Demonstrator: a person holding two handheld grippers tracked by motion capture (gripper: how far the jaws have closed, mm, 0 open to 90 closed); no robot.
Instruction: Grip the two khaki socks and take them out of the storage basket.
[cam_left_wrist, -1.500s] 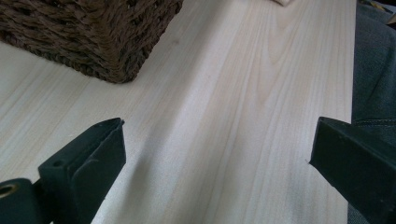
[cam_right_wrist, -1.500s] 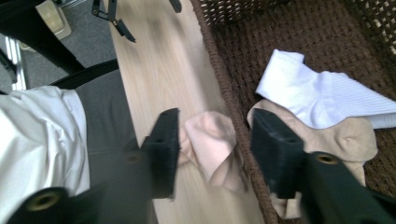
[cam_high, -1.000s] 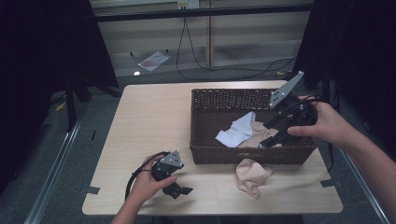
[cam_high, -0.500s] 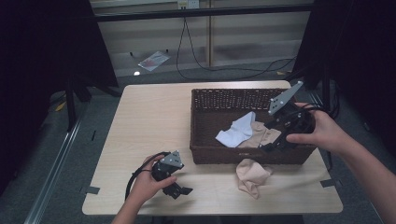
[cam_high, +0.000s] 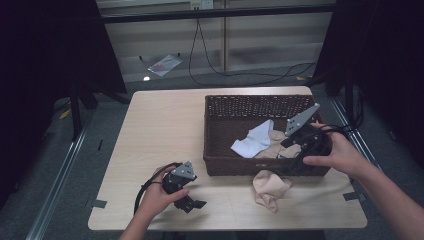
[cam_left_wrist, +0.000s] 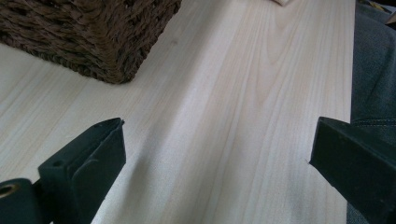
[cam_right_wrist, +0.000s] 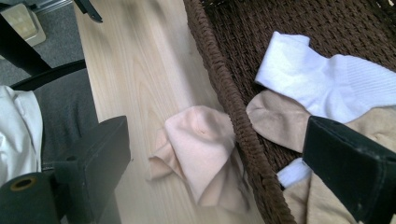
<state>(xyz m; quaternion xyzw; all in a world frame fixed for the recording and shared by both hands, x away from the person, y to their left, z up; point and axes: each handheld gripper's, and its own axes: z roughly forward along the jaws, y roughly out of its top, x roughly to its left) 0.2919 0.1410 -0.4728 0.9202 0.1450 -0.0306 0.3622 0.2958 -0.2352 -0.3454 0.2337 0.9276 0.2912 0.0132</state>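
While pink sock (cam_high: 269, 187) lay on table (cam_high: 165, 125) just outside basket (cam_high: 220, 131), job judged part done. Left gripper (cam_high: 191, 202) rested near front edge, jaws apart, empty. Right gripper (cam_high: 295, 145) over basket, jaws apart, empty. Inside: tan socks (cam_high: 272, 147), white sock (cam_high: 252, 141).

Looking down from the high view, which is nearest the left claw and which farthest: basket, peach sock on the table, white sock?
1. Basket, its near corner just right of the left claw.
2. Peach sock, on the table farther right.
3. White sock, inside the basket, farthest.
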